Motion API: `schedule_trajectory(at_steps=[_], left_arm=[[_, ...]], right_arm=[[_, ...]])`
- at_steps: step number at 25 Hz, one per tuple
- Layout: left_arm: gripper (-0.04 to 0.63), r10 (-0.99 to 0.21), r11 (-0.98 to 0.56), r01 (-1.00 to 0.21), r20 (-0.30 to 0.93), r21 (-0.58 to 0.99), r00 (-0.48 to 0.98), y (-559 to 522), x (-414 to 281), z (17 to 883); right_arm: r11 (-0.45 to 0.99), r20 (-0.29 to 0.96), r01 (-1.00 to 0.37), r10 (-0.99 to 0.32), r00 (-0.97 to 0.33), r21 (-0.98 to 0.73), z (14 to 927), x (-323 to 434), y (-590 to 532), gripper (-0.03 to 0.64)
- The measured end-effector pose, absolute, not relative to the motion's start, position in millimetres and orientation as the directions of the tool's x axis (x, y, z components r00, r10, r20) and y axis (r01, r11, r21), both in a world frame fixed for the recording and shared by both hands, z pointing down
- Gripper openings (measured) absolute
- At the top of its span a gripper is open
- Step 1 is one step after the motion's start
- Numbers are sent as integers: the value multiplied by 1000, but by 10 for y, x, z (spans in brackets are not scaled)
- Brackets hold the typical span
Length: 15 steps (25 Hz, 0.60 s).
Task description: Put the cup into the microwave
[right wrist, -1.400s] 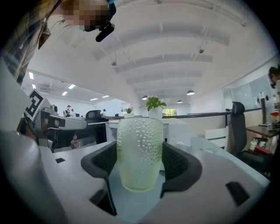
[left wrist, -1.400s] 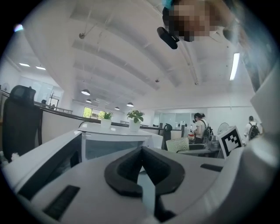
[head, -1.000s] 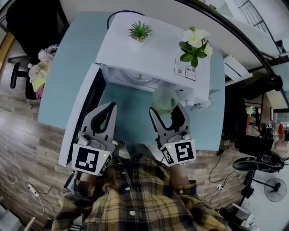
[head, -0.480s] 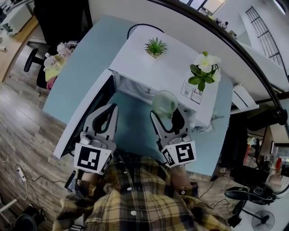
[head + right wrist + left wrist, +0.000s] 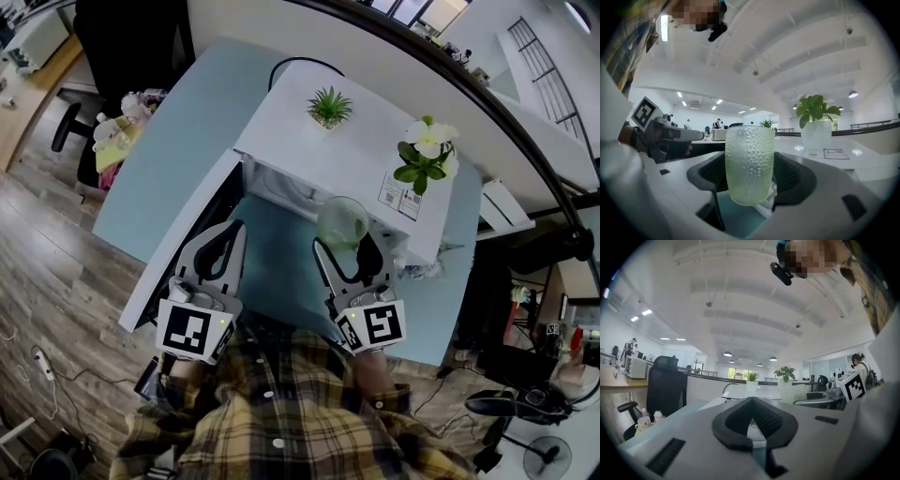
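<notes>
**Grip state.** The right gripper (image 5: 346,246) is clamped on the cup (image 5: 750,164), a pale-green tumbler with a pebbled wall. The jaws press on the lower part of the wall from both sides. The cup therefore stands upright, with its rim above the pads and its base free to be set down.

**Position of the cup.** In the head view the cup hangs just in front of the microwave (image 5: 328,155), toward the right side of its opening. It is above the blue table (image 5: 178,141) and not yet inside the cavity.

**Access.** The door (image 5: 178,246) is swung wide open to the left, which leaves the path into the cavity unobstructed. The left gripper (image 5: 222,246) hangs just beside the door with its jaws pressed together and nothing between them. It takes no part in the carry and sits apart from the right gripper's line of approach.

**Items on top.** A spiky green plant (image 5: 330,105) stands near the back of the microwave roof. A white-flowered plant (image 5: 422,155) stands at the right front, near the cup.

**Assessment.** The current step appears to be insertion. The next move probably calls for a level forward advance, low enough for the rim to pass under the top edge of the opening. Release should follow only once the base rests on the cavity floor. A knock against the frame could tilt the cup in the jaws.
</notes>
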<state>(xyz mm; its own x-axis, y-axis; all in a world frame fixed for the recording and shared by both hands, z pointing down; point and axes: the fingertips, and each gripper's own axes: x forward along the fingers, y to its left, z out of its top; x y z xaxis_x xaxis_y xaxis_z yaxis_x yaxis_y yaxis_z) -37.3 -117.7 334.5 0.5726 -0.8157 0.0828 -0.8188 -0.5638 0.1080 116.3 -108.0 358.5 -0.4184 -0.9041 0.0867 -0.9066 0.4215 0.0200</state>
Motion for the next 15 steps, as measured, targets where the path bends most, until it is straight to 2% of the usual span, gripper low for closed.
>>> schedule_trajectory(at_steps=[15], left_arm=[[-11,-783,-599,-793,127,111,609,-1217,-348,3447]], right_arm=[[414,119,-910,-904,-410,8,3762,1050,-1129,322]])
